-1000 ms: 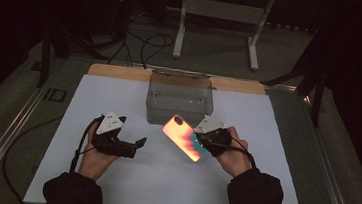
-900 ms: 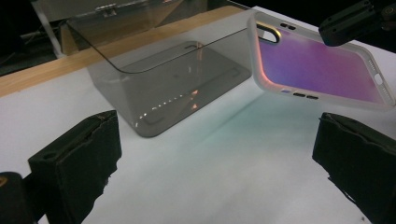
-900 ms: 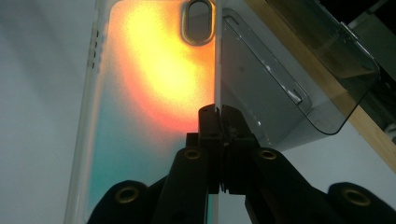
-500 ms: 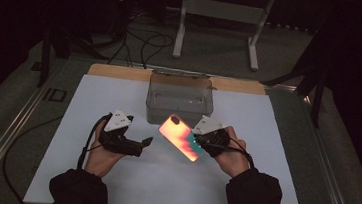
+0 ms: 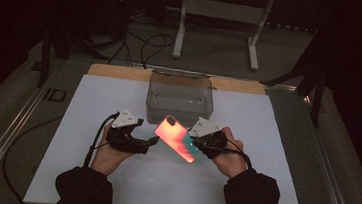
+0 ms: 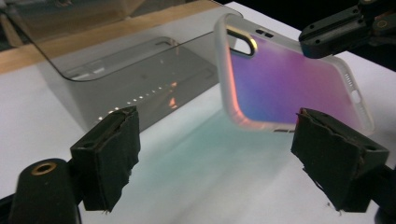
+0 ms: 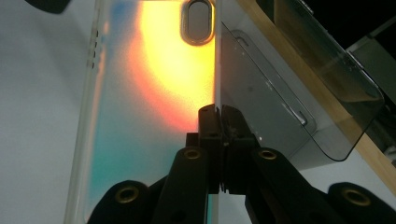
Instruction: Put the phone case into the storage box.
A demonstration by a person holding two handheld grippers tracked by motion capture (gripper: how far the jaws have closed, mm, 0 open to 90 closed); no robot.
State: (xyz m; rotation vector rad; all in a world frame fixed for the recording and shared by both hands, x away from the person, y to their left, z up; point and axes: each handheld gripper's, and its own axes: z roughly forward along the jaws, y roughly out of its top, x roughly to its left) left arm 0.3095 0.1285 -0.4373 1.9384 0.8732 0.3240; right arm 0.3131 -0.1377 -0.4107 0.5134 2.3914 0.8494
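An iridescent phone case [image 5: 178,138], orange to teal with a clear rim, hangs tilted above the white sheet. My right gripper [image 5: 198,144] is shut on its long edge, and in the right gripper view the jaws [image 7: 218,112] pinch the rim of the case [image 7: 154,93]. My left gripper [image 5: 153,140] lies to the case's left, jaws pointing at its lower corner. In the left gripper view the jaws [image 6: 217,120] stand open and have just been closing. The case [image 6: 289,88] floats just beyond their tips, its bottom edge near the right pad [image 6: 336,154], not pressed.
A smoky transparent box [image 5: 180,94] stands open behind the case, its lid [image 6: 93,37] tilted back over a wooden strip [image 5: 121,72]. The white sheet [image 5: 110,185] covers the table. A metal stand and cables lie beyond the far edge.
My left gripper has edged right towards the case, and the case has shifted slightly left, so the gap between them has shrunk. The right gripper's hold is unchanged.
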